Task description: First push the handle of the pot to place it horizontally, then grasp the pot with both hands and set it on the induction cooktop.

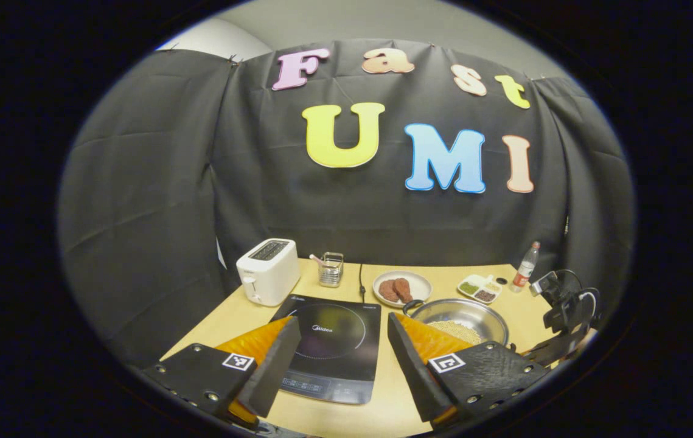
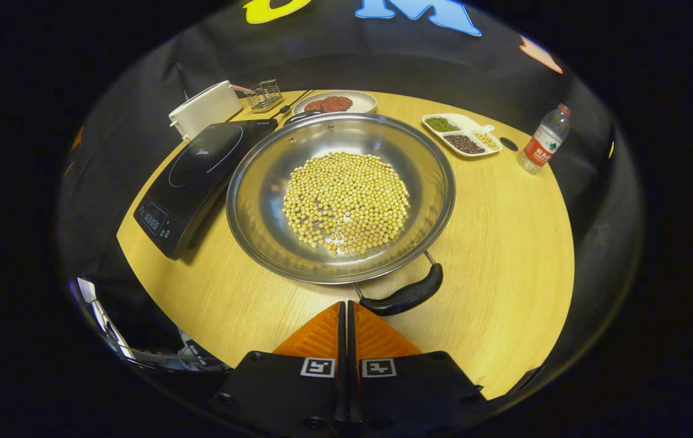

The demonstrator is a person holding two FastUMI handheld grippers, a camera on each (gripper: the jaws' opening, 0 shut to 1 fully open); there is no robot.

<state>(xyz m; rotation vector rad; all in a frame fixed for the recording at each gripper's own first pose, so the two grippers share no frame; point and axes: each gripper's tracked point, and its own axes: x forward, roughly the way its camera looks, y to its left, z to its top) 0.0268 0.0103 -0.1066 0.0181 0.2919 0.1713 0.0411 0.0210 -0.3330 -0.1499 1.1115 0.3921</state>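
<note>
A wide steel pot (image 2: pixel 340 194) holding a layer of yellow beans sits on the wooden table (image 2: pixel 504 255). Its near black handle (image 2: pixel 404 296) points to the front right; a second black handle (image 2: pixel 297 115) is at the far rim. The black induction cooktop (image 2: pixel 194 176) lies just left of the pot. My right gripper (image 2: pixel 346 307) is shut and empty, its tips right beside the near handle's left end; whether they touch it I cannot tell. My left gripper (image 1: pixel 343 321) hangs open above the cooktop (image 1: pixel 334 340), with the pot (image 1: pixel 462 316) to its right.
At the back stand a white toaster (image 1: pixel 268 271), a wire holder (image 1: pixel 330 269), a plate of brown food (image 1: pixel 401 287), a divided dish (image 1: pixel 479 288) and a water bottle (image 1: pixel 525 267). The table's front edge (image 2: pixel 200 340) runs close under my right gripper.
</note>
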